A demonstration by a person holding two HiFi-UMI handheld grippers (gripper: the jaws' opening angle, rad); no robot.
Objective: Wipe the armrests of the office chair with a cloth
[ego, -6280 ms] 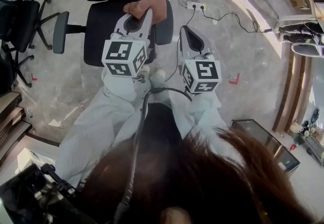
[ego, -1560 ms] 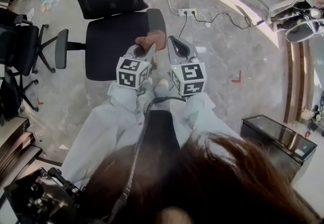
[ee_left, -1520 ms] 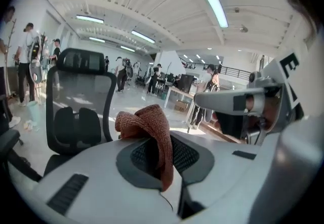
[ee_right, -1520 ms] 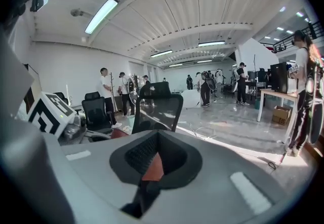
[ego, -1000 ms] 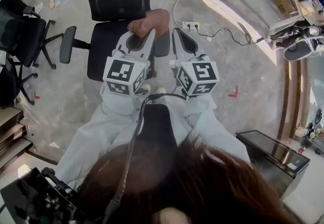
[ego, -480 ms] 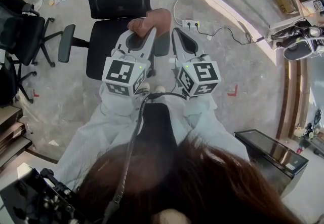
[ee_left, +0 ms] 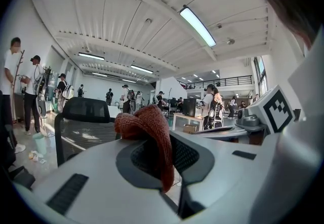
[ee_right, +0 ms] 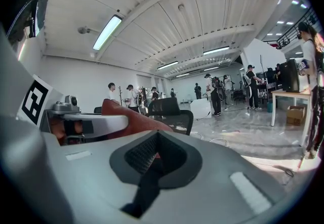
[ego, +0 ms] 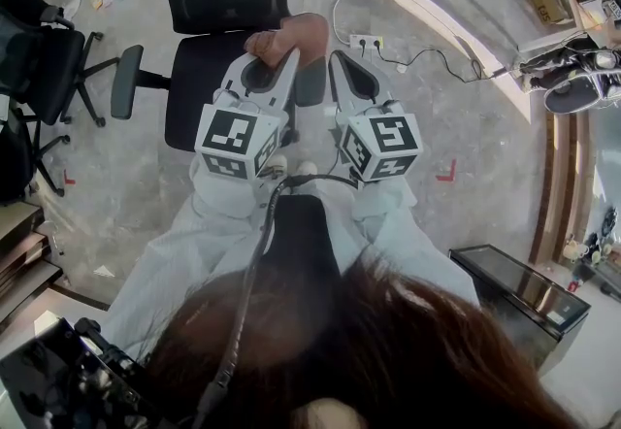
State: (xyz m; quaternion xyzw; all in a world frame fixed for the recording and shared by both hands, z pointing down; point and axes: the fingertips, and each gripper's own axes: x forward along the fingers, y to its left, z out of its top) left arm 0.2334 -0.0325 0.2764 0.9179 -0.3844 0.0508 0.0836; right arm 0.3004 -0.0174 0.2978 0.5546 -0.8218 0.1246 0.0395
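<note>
At 12 o'clock from the left gripper [ego: 277, 47], head view: the cloth [ego: 294, 33], a rust-red knitted wad, is pinched in that gripper's closed jaws and bulges over their tips. The left gripper view shows it hanging between the jaws as a loose fold. Just at its 6 o'clock lies the near armrest [ego: 310, 83] of the chair [ego: 206, 78], a dark padded bar with its long axis running 12 to 6. Whether cloth and armrest touch cannot be told. The right gripper [ego: 342, 68], jaws pressed together on nothing, sits just beside the near armrest at its 3 o'clock. The far armrest [ego: 123, 82] stands well apart at 9 o'clock, across the chair. Judgement: the left gripper is the nearer, and a wiping stroke should follow the near armrest's 12-to-6 axis.
</note>
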